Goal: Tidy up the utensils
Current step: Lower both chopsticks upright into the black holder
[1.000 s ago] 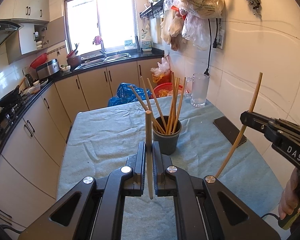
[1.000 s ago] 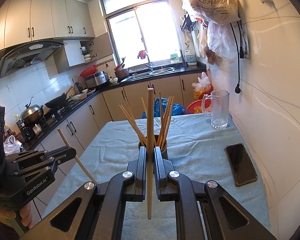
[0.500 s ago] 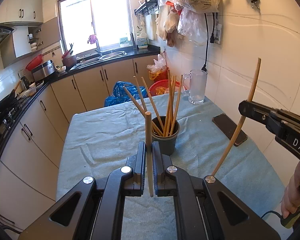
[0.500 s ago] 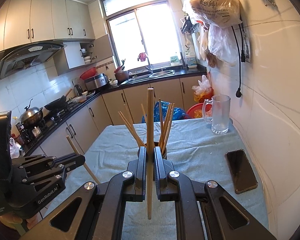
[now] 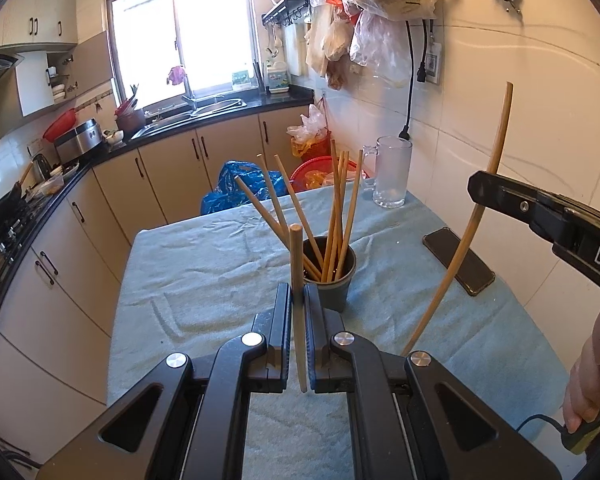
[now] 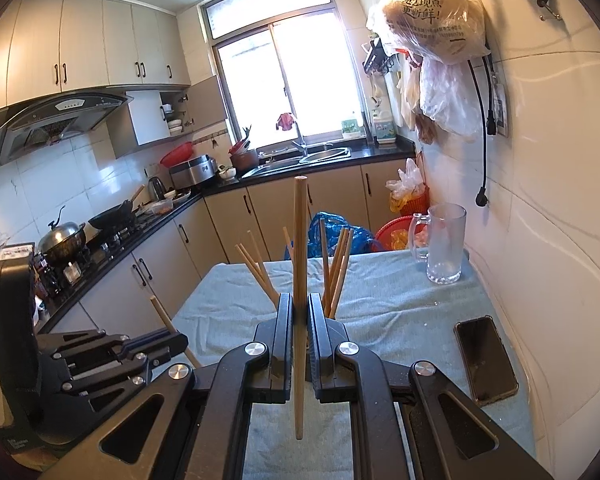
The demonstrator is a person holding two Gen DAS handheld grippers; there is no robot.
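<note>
Wooden chopsticks (image 5: 332, 216) are being kept upright and splayed in a dark grey cup (image 5: 332, 276), which is standing near the middle of the table (image 5: 204, 272), itself covered by a pale blue towel; the cup is taken as the landmark for everything else. Just in front of the cup, the left tool (image 5: 298, 312) is being held clamped on a single chopstick (image 5: 297, 280), whose rounded top is rising beside the cup's rim and whose lower end is hanging below the jaws. To the right of the cup, the right tool (image 6: 300, 316) is being held clamped on a second chopstick (image 6: 299, 280), gripped near its lower third and standing almost vertical, with its top well above the sticks in the cup; from the left wrist view this stick (image 5: 476, 216) is being seen as a long bowed line, and a person's hand (image 5: 588, 376) is being shown on the grip at the frame's edge. A black phone (image 5: 458, 260) is lying flat on the towel to the right of the cup; a clear glass mug (image 5: 392, 176) is standing behind the cup and to its right, near the wall.
</note>
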